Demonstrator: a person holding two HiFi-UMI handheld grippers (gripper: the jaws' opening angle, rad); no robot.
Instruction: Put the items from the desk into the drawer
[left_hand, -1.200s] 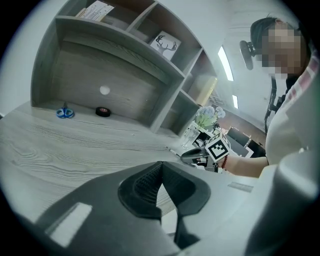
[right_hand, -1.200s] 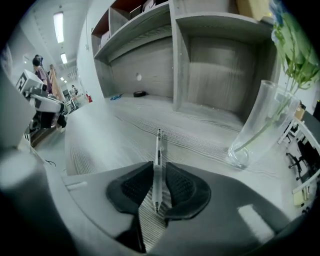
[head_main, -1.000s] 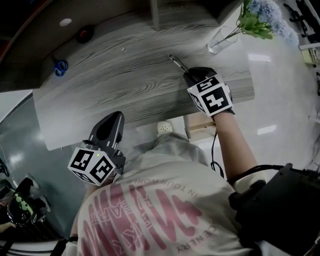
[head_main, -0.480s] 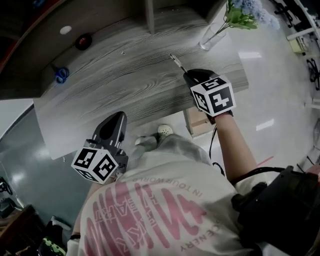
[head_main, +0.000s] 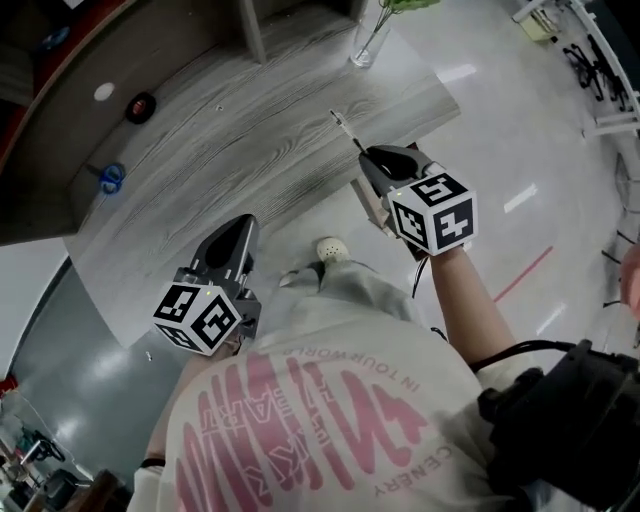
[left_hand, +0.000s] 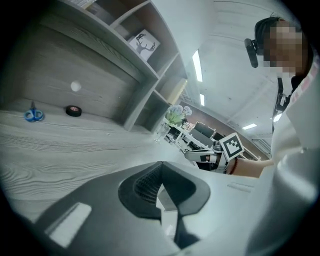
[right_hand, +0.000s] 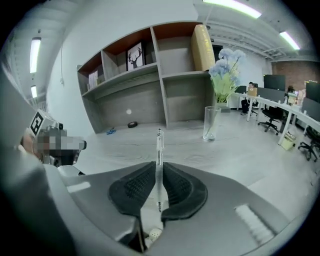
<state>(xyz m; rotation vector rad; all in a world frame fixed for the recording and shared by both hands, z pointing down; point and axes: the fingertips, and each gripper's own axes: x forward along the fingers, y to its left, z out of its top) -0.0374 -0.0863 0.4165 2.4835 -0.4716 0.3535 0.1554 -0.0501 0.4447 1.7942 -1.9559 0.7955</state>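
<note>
My right gripper (head_main: 366, 157) is shut on a clear pen (head_main: 343, 128), held at the front edge of the grey wooden desk (head_main: 250, 130). In the right gripper view the pen (right_hand: 159, 145) stands up between the pads, its tip pointing toward the shelves. A light wooden drawer part (head_main: 371, 204) shows just under that gripper. My left gripper (head_main: 238, 224) hangs below the desk's front edge, shut with nothing in it (left_hand: 161, 186). Blue scissors (head_main: 112, 177) and a black tape roll (head_main: 140, 105) lie at the desk's far left.
A glass vase (head_main: 371, 40) with flowers stands at the desk's far right corner, also in the right gripper view as the vase (right_hand: 211, 123). Open shelves (right_hand: 150, 75) rise behind the desk. A white round mark (head_main: 104, 92) sits on the back wall. Office chairs (right_hand: 272, 120) stand far right.
My right gripper has drawn back with the pen from over the desk to its front edge. The head view has swung, so the desk sits more to the upper left. The left gripper barely moved.
</note>
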